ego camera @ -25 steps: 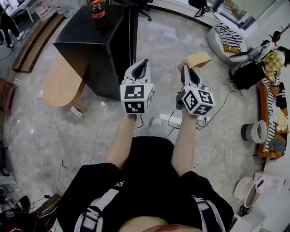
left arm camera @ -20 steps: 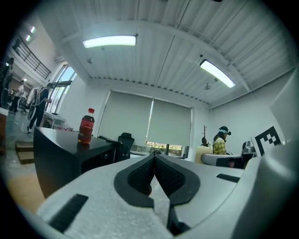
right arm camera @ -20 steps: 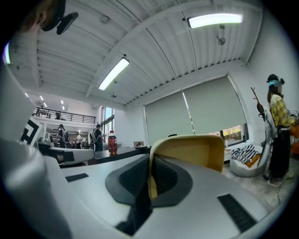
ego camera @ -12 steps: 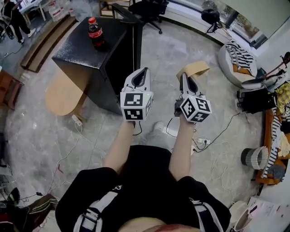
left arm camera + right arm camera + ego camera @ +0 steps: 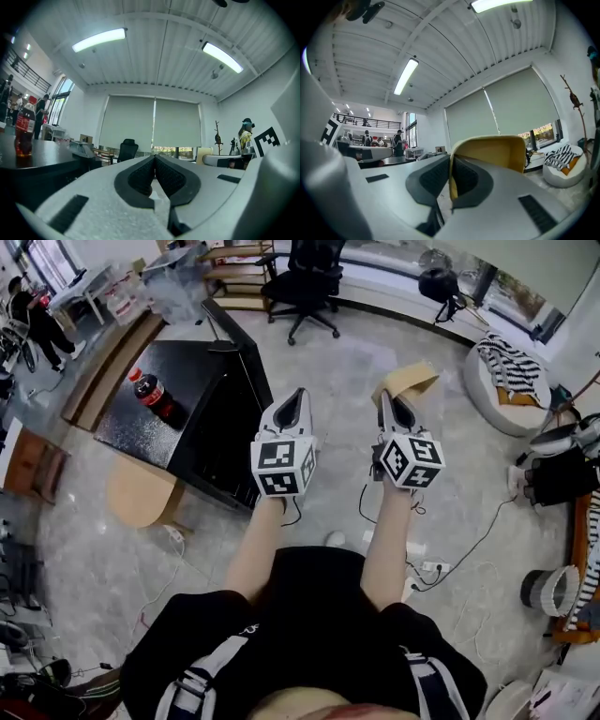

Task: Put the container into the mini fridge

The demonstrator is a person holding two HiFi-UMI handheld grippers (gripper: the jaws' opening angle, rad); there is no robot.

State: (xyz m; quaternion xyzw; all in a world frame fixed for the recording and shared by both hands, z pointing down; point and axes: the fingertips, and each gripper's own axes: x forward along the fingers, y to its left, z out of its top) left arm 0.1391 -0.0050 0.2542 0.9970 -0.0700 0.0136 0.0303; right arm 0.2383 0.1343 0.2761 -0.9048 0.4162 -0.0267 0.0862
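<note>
The black mini fridge point(image 5: 187, 413) stands on the floor at the left, with a cola bottle point(image 5: 150, 396) on top. A thin dark panel, perhaps its door, runs along its right side. My left gripper point(image 5: 296, 394) hovers just right of the fridge, shut with nothing between its pads point(image 5: 154, 158). The bottle point(image 5: 22, 133) shows at the far left of the left gripper view. My right gripper point(image 5: 386, 396) is level with the left one and shut on the edge of a tan container point(image 5: 408, 379). In the right gripper view the container point(image 5: 492, 152) rises from the jaws point(image 5: 451, 164).
A black office chair point(image 5: 309, 277) stands beyond the fridge. At the right lie a beanbag with striped cloth point(image 5: 511, 371) and a round basket point(image 5: 549, 591). Cables and a power strip point(image 5: 429, 567) trail over the floor. A round wooden board point(image 5: 141, 493) sits beside the fridge.
The head view has swung: the fridge and bottle have slid left and down in it, and the chair has come into sight. Both grippers keep their pose, the right still holding the container.
</note>
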